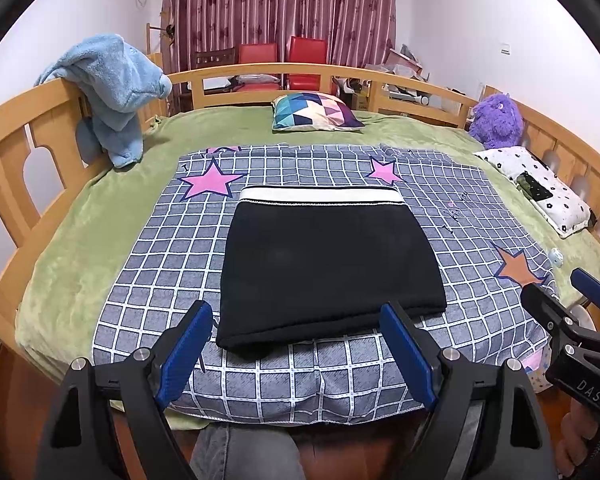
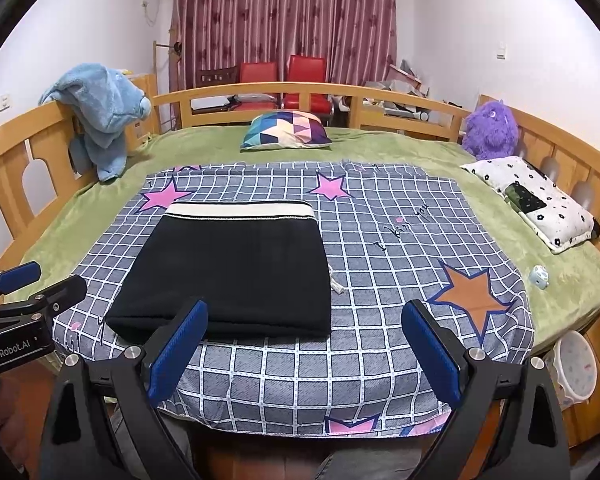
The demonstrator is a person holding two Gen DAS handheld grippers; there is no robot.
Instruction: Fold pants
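— Where do the pants (image 1: 332, 264) lie from each claw?

— They sit as a compact black rectangle on the checked sheet (image 1: 148, 248) of the bed, white waistband (image 1: 320, 194) on the far side, the folded edge nearest us. From the left claw (image 1: 296, 344) they are straight ahead — the near edge falls between its two blue pads. From the right claw (image 2: 304, 344) they lie ahead and off to the left; only its left pad overlaps the bundle's near right corner.

— So the left one is nearer?

— Better centred, I'd judge. Both hang just short of the near edge, touching nothing that I can see.

— And the jaws?

— Both spread wide, nothing held.

— Long axis?

— Hard to call through the fisheye; the bundle looks nearly square, waistband running left to right.

— Much left to do?

— It reads as nearly folded. If one more fold is wanted, the near edge would go toward the waistband, each claw taking a near corner — the right one would first need to shift left.
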